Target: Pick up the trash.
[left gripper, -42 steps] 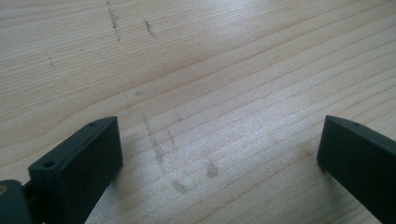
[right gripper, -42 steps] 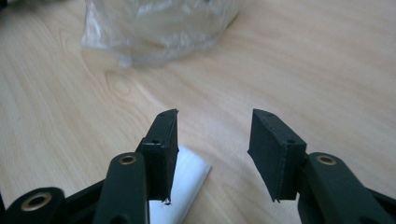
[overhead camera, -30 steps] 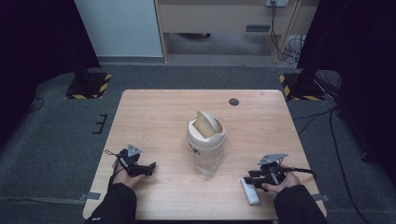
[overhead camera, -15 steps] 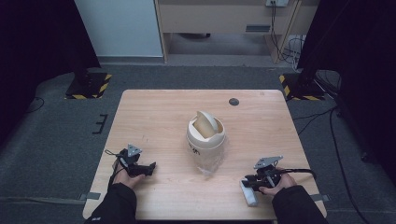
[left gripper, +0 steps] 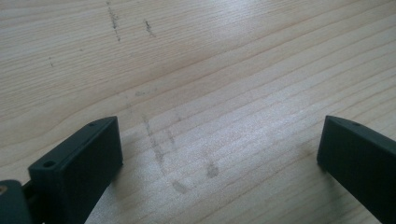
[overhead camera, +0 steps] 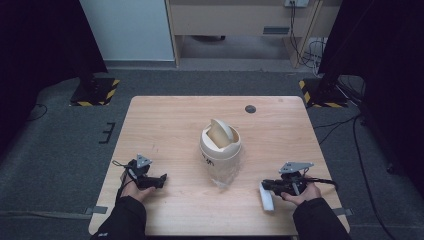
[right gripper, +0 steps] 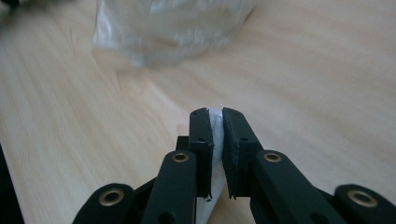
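The white strip (overhead camera: 267,198), a flat, paper-like piece, lies on the tabletop (overhead camera: 170,120) near its front right corner. In the high view its long axis runs roughly from the near edge toward the far edge, slightly slanted. The right tongs (overhead camera: 266,186) come at it from the right, across that axis, and are clenched on its far end: in the right gripper view a white sliver (right gripper: 215,122) is pinched between the two black jaws, which have just been closing onto it. The rest of the strip trails toward the person's side, seemingly flat on the wood.

From the pinched strip, the small cream swing-lid bin (overhead camera: 220,142) stands to the left and farther from the person, about mid-tabletop, well apart from the tongs. Its flap (overhead camera: 221,131) is tilted up, so part of the mouth looks open; whether anything is inside cannot be told. A clear plastic liner or bag (overhead camera: 222,175) bulges out at the bin's near side, and it shows as a blurred pale mass ahead of the right tongs (right gripper: 168,28).

The right hand is plainly the nearer one to both strip and bin. The left tongs (overhead camera: 161,181) rest at the front left, jaws released and wide, with bare wood between them (left gripper: 215,140).
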Demonstrator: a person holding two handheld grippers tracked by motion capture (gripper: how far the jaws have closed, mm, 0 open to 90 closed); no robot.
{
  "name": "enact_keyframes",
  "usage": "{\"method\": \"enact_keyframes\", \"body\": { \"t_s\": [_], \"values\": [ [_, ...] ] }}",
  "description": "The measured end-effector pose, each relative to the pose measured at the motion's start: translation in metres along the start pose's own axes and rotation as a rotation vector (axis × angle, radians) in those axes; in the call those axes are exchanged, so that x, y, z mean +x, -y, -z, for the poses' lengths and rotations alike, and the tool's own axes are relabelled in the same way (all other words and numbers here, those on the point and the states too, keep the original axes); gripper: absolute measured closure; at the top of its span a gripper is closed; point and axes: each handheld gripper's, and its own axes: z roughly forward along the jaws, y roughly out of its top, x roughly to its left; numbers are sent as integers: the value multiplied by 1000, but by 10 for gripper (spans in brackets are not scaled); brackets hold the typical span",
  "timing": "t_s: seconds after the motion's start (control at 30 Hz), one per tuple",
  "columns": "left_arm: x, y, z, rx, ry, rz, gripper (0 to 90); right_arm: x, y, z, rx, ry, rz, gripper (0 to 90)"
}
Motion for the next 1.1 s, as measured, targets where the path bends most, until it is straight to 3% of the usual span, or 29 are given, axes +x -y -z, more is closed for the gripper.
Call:
{"method": "enact_keyframes", "body": {
  "t_s": [0.1,0.23,0.57,0.87,1.1],
  "values": [
    [0,0,0,0,0,0,0,-3,-5,6,-104,26,-22,827],
    [0,0,0,0,0,0,0,-3,-15,12,-203,78,-17,829],
    [0,0,0,0,0,0,0,-13,-42,26,-405,156,5,828],
    [0,0,0,0,0,0,0,-25,-57,49,-535,194,-17,830],
    [0,0,0,0,0,0,0,-29,-71,57,-584,205,-4,832]
  ]
}}
